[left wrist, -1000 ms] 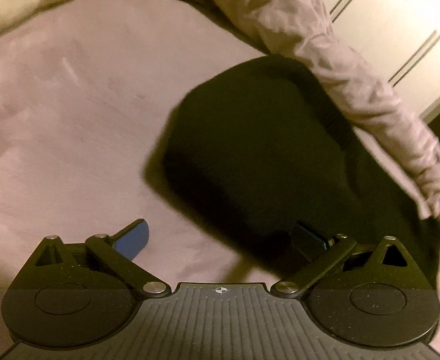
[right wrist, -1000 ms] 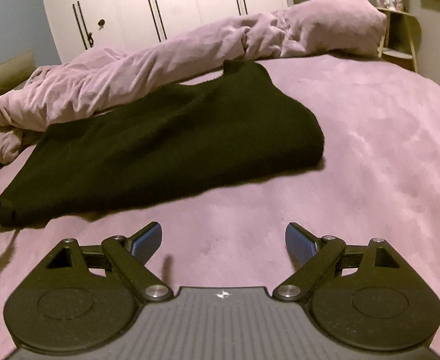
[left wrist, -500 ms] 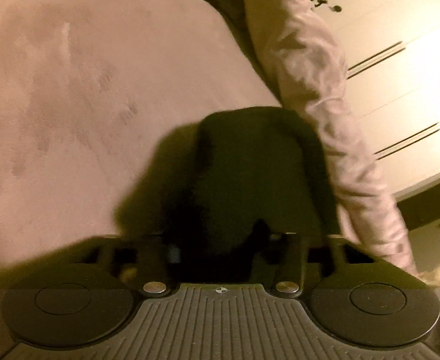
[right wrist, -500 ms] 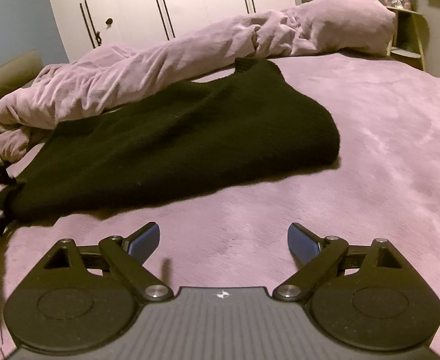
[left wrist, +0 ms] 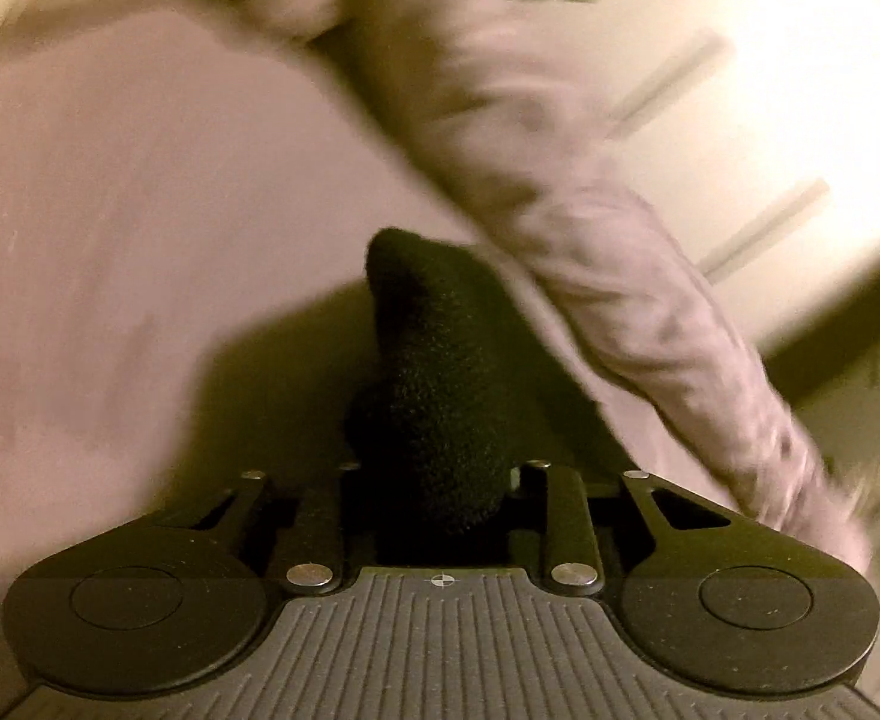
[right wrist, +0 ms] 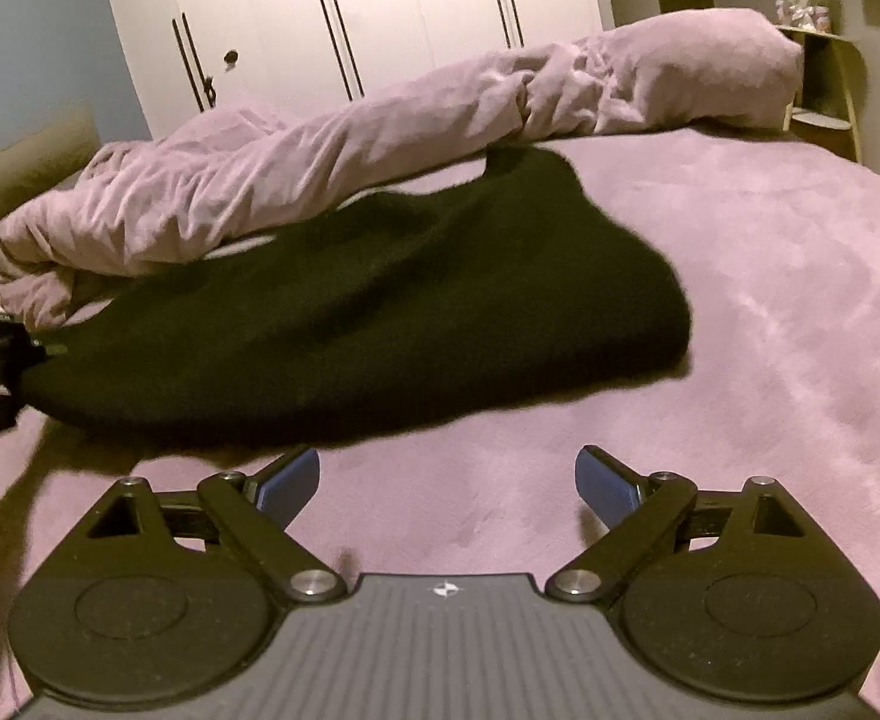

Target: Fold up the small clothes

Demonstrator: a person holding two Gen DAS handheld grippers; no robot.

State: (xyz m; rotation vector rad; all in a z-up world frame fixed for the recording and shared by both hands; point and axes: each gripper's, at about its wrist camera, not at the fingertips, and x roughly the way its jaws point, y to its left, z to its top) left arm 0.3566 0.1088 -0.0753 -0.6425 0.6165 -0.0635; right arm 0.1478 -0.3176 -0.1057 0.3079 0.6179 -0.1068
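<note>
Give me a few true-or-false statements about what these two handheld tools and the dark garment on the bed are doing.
1. The left tool is clamped on the black garment. True.
2. The right tool grips the garment too. False: it is open, over bare bedspread.
3. The garment is white. False: it is black.
4. A rolled-up blanket lies behind the garment. True.
5. The garment hangs on the wardrobe. False: it lies on the bed.
</note>
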